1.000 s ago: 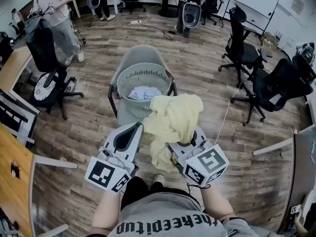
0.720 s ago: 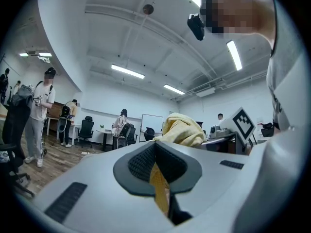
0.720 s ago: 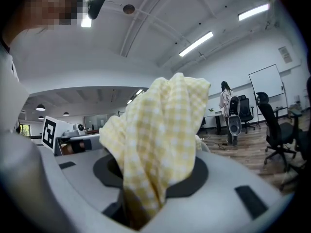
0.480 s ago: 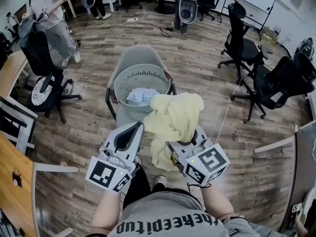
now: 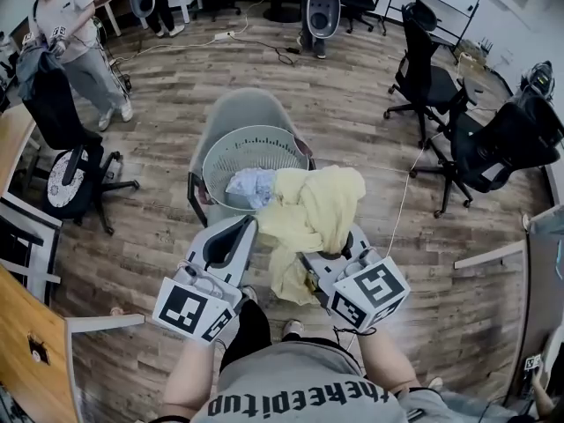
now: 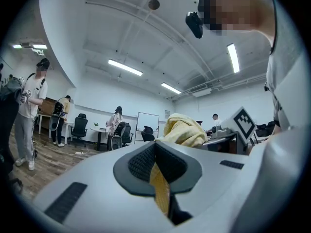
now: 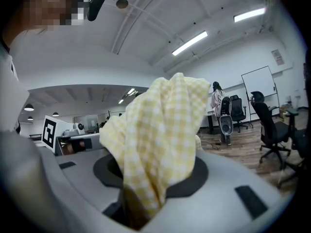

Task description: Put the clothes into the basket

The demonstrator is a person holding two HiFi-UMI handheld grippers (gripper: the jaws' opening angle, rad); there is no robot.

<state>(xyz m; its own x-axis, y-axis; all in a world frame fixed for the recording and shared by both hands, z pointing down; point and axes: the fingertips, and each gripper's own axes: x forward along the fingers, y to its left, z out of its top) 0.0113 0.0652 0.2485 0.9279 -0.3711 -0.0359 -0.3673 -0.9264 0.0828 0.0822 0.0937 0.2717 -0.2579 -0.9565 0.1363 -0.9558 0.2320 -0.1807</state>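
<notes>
I clamp the yellow garment [image 5: 310, 203] with both left hand-held gripper [image 5: 245, 227] and right hand-held gripper [image 5: 328, 256]. The bunch hangs between them, with the basket [image 5: 222, 152] straight ahead, slightly left.

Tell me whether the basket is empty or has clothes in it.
Not empty: a pale blue garment lies in the basket; the yellow garment is not in it yet.

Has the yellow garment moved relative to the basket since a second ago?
Yes. The yellow garment has come nearer the basket: it now overlaps more of the near rim and hides part of the blue cloth inside.
</notes>
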